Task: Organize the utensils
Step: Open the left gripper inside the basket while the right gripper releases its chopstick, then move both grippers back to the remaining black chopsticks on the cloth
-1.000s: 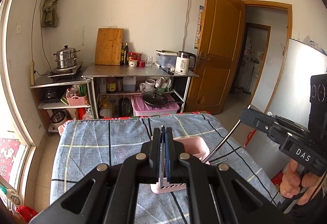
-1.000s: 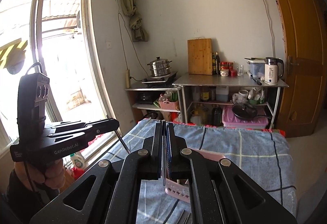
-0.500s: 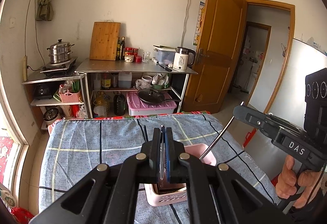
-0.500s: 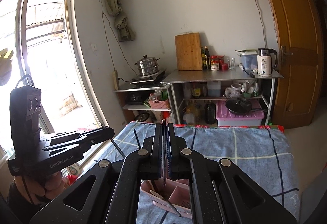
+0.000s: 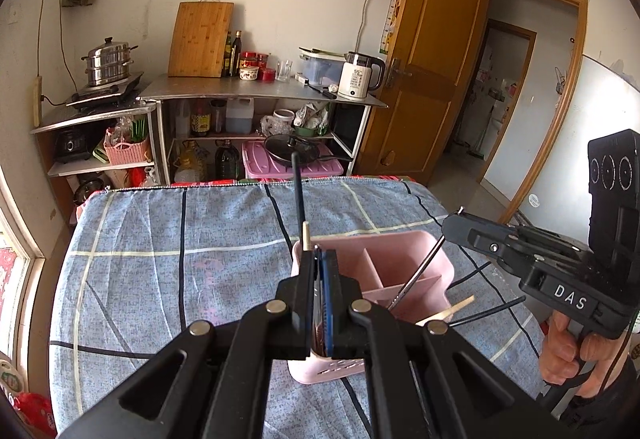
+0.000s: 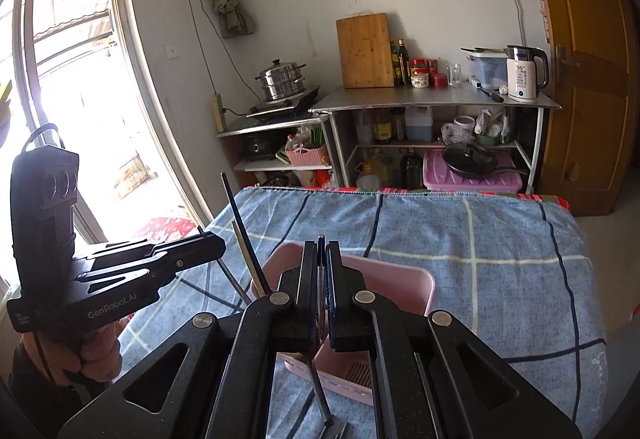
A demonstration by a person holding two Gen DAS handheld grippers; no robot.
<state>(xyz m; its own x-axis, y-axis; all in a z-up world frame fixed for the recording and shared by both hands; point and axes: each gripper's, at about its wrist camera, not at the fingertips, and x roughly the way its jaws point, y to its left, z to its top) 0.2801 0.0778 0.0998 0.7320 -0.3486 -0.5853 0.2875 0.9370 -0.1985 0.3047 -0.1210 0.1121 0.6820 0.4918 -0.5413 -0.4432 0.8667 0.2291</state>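
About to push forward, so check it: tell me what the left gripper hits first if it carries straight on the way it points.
Probably the pink utensil caddy: the left gripper, shut on chopsticks, points over its near-left corner. Past that comes the blue checked tablecloth. Depth is hard to judge.

"das" on right tongs (image 5: 450,225); "genrobot.ai" on left tongs (image 6: 218,241).

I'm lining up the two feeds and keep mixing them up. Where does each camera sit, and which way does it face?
Left wrist view: sits on the left gripper, looks along its shut fingers over the pink basket toward the shelves and door; the right gripper and its hand show at right.
Right wrist view: sits on the right gripper, faces the shelves and window; the left gripper and its hand show at left.
Shared: basket, blue checked tablecloth, cutting board, kettle.
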